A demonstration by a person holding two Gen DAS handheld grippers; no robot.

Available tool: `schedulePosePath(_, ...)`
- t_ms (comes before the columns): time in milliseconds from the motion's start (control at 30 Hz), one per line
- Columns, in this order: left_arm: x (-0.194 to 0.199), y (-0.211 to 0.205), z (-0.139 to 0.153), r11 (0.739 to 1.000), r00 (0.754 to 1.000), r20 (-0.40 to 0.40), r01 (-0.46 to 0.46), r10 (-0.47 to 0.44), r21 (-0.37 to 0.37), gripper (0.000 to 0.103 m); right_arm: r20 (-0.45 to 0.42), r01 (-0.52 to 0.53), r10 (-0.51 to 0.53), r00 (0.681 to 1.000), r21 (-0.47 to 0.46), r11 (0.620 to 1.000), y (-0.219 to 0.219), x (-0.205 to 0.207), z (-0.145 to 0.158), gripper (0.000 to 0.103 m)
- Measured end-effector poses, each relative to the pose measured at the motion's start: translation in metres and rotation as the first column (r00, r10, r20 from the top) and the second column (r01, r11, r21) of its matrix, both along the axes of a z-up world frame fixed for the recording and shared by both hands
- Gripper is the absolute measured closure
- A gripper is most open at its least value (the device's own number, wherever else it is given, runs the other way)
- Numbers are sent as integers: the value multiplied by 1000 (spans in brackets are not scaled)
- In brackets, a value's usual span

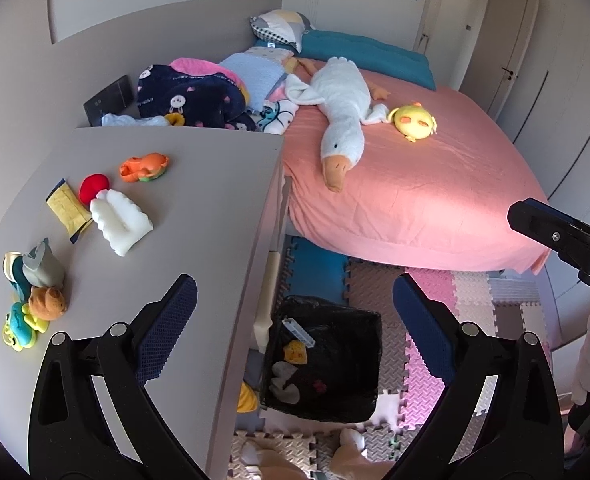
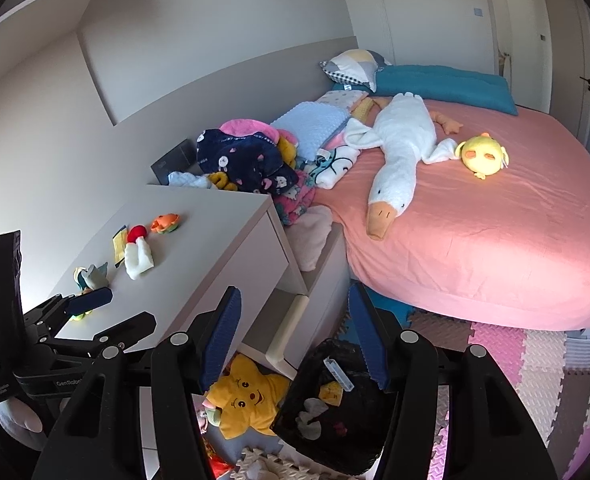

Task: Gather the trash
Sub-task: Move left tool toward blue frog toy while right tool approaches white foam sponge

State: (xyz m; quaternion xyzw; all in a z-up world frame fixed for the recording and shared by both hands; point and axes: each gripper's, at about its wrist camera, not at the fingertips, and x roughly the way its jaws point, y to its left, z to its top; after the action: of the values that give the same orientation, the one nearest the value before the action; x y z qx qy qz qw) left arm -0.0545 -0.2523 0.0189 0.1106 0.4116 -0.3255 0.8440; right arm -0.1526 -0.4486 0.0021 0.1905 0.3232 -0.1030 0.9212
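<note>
A black-lined trash bin (image 1: 369,360) (image 2: 295,400) stands on the floor mats beside the grey cabinet. Inside lie a clear plastic strip (image 1: 299,332), a yellow wrapper (image 1: 295,352) and crumpled tissue (image 1: 283,384). My left gripper (image 1: 295,320) hangs above the bin, open wide and empty. My right gripper (image 2: 295,336) is also over the bin, open with nothing between its pads. On the cabinet top (image 1: 195,208) lie another yellow wrapper (image 1: 65,210) (image 2: 119,246) and a white foam piece (image 1: 121,220) (image 2: 137,258).
Small plush toys (image 1: 35,300) and an orange toy (image 1: 145,166) share the cabinet top. A pink bed (image 1: 415,184) carries a white goose plush (image 1: 341,100) and piled clothes (image 1: 191,96). A yellow star plush (image 2: 247,400) lies on the floor left of the bin.
</note>
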Motion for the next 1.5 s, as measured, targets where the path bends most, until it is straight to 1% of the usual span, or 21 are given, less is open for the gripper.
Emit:
schedulePosePath(500, 18, 42, -6, 996, 996, -14, -83, 84, 21, 8, -19, -103, 103, 995, 5, 995, 39, 38, -4, 44)
schedulePosePath(567, 20, 49, -7, 995, 995, -14, -94, 95, 23, 8, -20, -119, 119, 993, 4, 993, 45, 43, -4, 39)
schedulePosePath(633, 23, 55, -9, 994, 994, -16, -108, 108, 30, 8, -20, -137, 137, 990, 5, 991, 52, 49, -4, 37)
schedulePosePath(933, 37, 96, -11, 983, 984, -22, -177, 178, 39, 8, -33, -204, 204, 978, -2, 979, 84, 76, -4, 32)
schedulePosePath(1067, 43, 115, -12, 976, 977, -25, -212, 213, 39, 8, -37, -236, 235, 971, -10, 972, 100, 89, -3, 31)
schedulePosePath(1167, 47, 130, -13, 971, 971, -23, -235, 236, 43, 8, -35, -248, 247, 968, -13, 969, 112, 98, -2, 25)
schedulePosePath(1367, 59, 158, -16, 957, 957, -30, -286, 288, 47, 8, -39, -276, 275, 961, -46, 960, 134, 116, 1, 20)
schedulePosePath(1500, 67, 175, -18, 949, 949, -32, -313, 315, 49, 8, -43, -285, 284, 958, -48, 957, 144, 127, 1, 17)
